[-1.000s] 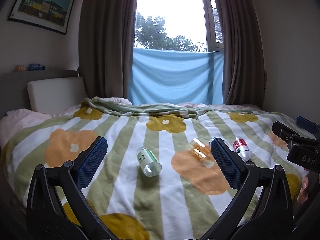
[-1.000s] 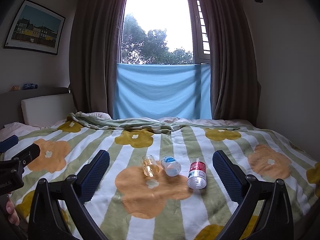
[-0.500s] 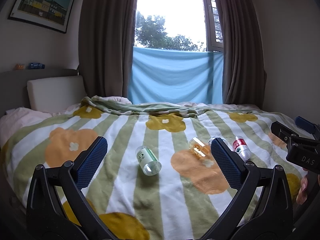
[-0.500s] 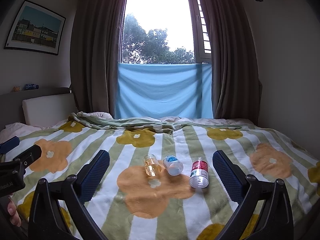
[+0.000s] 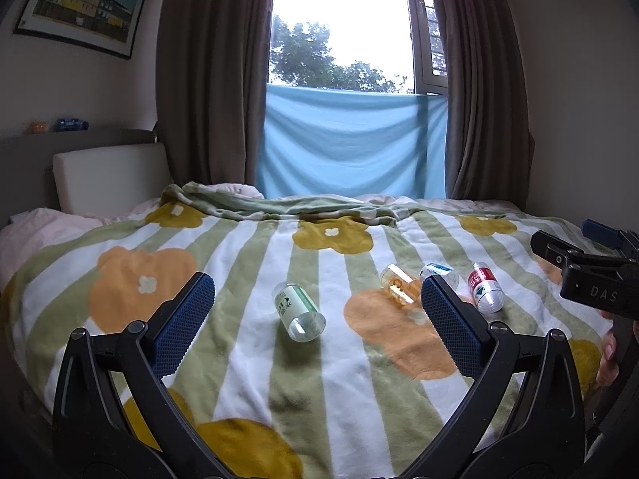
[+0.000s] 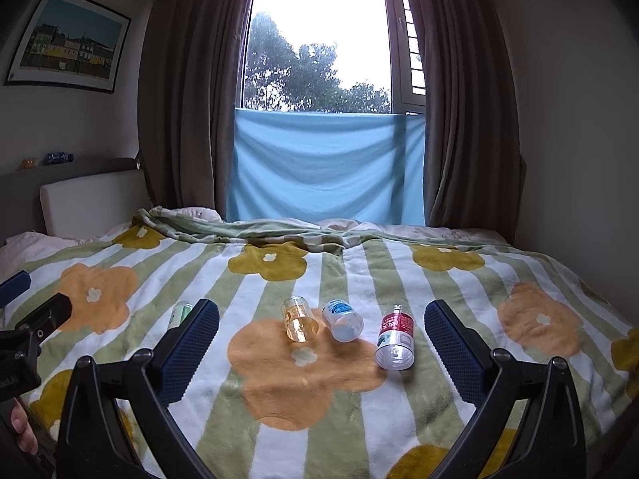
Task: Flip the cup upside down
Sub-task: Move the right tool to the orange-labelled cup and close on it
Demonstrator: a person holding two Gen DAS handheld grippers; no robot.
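Several clear plastic cups lie on their sides on the flowered bedspread. A green-labelled cup [image 5: 298, 311] lies straight ahead of my open, empty left gripper [image 5: 315, 307]; in the right wrist view it [image 6: 181, 313] shows partly hidden behind my left finger. An amber cup [image 6: 298, 319], a blue-labelled cup [image 6: 342, 320] and a red-labelled cup [image 6: 395, 339] lie ahead of my open, empty right gripper [image 6: 321, 335]. The same three show in the left wrist view: amber [image 5: 399, 288], blue [image 5: 437, 271], red [image 5: 485, 288]. Both grippers hover above the bed, apart from every cup.
The bed [image 6: 519, 279] fills the foreground, with a rumpled blanket fold [image 6: 255, 231] at the far side. A white headboard cushion [image 5: 112, 177] stands at left. Curtains [image 6: 467, 119] and a blue cloth [image 6: 327, 167] hang at the window. The other gripper's body [image 5: 599, 279] is at right.
Both views have shifted slightly, with the cups sitting a little lower and to the right in the right wrist view. The cups have not moved on the bed. Both grippers stay open.
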